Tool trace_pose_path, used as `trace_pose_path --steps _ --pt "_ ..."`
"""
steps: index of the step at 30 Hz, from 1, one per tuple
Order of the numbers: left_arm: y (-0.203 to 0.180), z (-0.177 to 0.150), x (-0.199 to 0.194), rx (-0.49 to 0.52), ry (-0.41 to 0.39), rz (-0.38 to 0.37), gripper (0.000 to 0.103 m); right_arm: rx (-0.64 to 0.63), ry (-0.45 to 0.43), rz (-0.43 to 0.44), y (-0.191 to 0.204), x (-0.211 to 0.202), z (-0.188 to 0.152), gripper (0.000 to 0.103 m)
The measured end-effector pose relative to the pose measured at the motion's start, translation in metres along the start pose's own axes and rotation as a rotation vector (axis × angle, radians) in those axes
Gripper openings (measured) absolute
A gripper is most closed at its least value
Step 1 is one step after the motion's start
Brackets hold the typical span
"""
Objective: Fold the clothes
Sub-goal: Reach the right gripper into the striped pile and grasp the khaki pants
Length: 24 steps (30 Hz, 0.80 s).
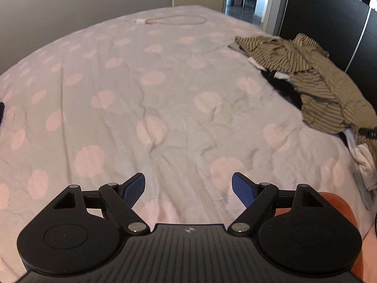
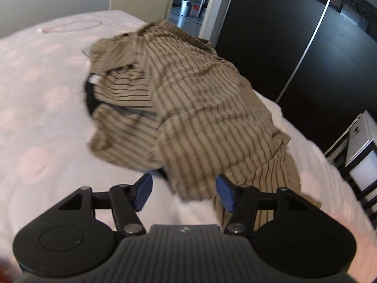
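Left wrist view: left gripper [image 1: 188, 186] above bare bedsheet [image 1: 146, 99], fingers apart, empty; striped shirt [image 1: 313, 80] crumpled far right, unfolded.

Right wrist view: right gripper [image 2: 184, 189] at shirt's near hem, fingers apart, gripping nothing. Dark garment [image 2: 90, 96] underneath. Folding still outstanding.

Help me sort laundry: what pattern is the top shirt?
Olive-tan shirt with thin dark stripes; clearest in the right wrist view.

Polka-dot bed [image 1: 165, 89], dark wardrobe [image 2: 282, 47], open doorway [image 2: 188, 2]
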State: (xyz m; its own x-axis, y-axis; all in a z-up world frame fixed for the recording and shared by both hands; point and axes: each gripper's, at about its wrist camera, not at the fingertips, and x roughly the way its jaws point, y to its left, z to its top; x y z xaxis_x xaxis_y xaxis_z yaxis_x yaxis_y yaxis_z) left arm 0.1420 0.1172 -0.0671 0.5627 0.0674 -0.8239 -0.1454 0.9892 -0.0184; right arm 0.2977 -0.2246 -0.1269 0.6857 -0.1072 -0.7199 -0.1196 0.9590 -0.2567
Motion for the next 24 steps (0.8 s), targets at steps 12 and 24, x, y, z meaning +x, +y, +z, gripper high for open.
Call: trace_pose_path --steps 12,24 --pt "0.009 -0.005 0.048 -0.002 0.154 0.000 0.085 -0.120 -0.094 -0.202 0.001 0.005 0.060 0.000" --pt "0.022 -0.019 0.031 0.005 0.137 0.010 0.085 -0.162 0.157 -0.086 0.025 0.049 0.028 0.027"
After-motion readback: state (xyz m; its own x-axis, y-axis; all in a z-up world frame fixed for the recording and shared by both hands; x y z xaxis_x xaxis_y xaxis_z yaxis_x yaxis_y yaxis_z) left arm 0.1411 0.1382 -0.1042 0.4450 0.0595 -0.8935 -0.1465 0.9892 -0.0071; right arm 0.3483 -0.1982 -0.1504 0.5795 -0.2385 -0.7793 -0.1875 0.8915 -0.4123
